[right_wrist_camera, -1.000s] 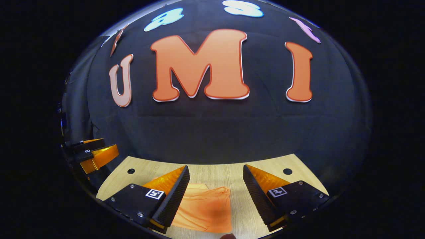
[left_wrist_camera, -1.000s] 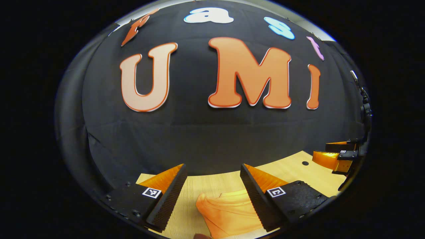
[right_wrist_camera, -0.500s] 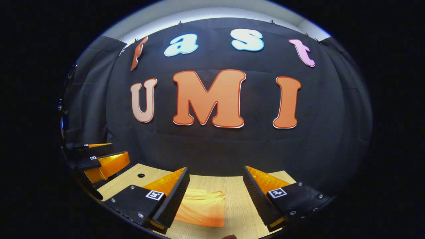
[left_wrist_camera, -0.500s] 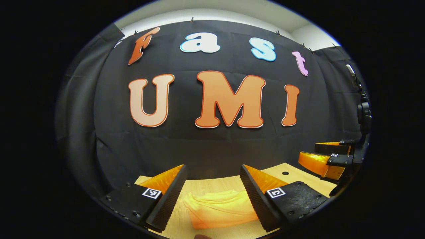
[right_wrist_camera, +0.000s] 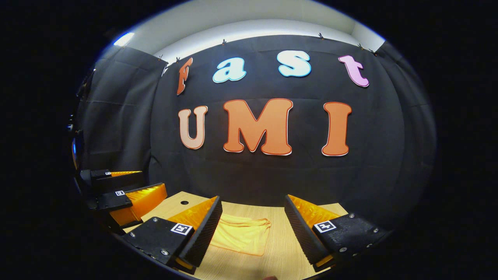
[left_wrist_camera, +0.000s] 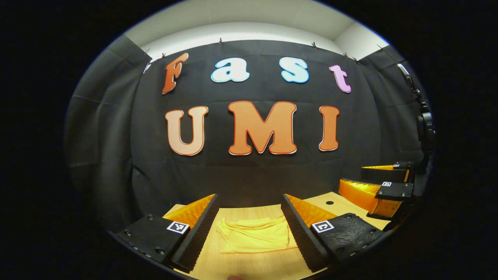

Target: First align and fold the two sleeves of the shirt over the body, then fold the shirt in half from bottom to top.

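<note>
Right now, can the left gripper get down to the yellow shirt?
Probably yes. The left gripper is open, and the folded shirt lies on the table right between and below its fingers, with nothing over it. The right gripper sits off to the side.

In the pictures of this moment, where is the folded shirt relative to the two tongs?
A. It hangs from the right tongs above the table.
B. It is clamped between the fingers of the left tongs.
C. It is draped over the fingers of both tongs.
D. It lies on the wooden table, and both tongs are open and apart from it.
D: the shirt lies folded on the table, while the left tongs and right tongs stand open, gripping nothing.
</note>
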A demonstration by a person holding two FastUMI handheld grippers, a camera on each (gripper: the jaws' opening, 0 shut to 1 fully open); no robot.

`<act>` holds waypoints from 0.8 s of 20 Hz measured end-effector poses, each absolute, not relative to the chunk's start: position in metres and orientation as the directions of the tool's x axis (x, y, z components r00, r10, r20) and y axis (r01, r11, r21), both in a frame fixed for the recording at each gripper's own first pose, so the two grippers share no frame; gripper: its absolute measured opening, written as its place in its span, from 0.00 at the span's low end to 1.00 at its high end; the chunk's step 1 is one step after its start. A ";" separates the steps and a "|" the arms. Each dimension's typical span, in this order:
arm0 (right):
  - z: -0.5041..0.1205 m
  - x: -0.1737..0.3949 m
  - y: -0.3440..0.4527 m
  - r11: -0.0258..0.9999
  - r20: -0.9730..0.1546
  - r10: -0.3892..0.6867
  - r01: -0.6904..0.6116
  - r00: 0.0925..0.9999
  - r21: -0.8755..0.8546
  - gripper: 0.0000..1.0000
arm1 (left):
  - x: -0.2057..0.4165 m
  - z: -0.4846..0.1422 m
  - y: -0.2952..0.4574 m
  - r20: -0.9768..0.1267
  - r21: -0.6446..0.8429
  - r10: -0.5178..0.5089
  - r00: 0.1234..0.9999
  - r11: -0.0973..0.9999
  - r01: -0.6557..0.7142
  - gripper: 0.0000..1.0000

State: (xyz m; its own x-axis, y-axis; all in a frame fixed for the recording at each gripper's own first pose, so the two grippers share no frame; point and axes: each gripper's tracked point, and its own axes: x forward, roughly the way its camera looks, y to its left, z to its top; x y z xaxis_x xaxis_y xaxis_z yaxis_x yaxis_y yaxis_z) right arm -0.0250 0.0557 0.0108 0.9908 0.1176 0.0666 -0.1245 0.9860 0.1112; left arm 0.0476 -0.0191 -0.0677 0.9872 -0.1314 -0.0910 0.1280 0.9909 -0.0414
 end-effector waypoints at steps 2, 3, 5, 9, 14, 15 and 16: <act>0.009 -0.037 0.052 0.985 0.083 0.126 -0.135 0.989 0.111 0.98 | 0.030 -0.071 -0.022 -0.090 -0.021 -0.110 0.990 0.994 0.108 0.99; 0.007 -0.042 0.050 0.984 0.088 0.129 -0.139 0.988 0.108 0.98 | 0.022 -0.072 -0.022 -0.089 -0.010 -0.102 0.991 0.995 0.101 0.99; 0.002 -0.051 0.045 0.984 0.087 0.133 -0.142 0.987 0.110 0.98 | 0.011 -0.073 -0.027 -0.083 -0.007 -0.096 0.992 0.995 0.096 1.00; -0.007 -0.064 0.041 0.980 0.075 0.143 -0.152 0.987 0.127 0.98 | -0.008 -0.067 -0.036 -0.056 -0.019 -0.104 0.993 0.994 0.103 1.00; -0.023 -0.073 0.044 0.976 0.031 0.169 -0.172 0.985 0.132 0.98 | -0.020 -0.069 -0.042 -0.061 0.007 -0.095 0.994 0.995 0.095 0.99; -0.025 -0.074 0.044 0.976 0.025 0.171 -0.172 0.985 0.132 0.98 | -0.022 -0.071 -0.045 -0.064 0.007 -0.094 0.993 0.995 0.095 0.96; -0.025 -0.075 0.047 0.975 0.025 0.178 -0.179 0.984 0.133 0.98 | -0.023 -0.073 -0.045 -0.068 0.007 -0.093 0.993 0.996 0.094 1.00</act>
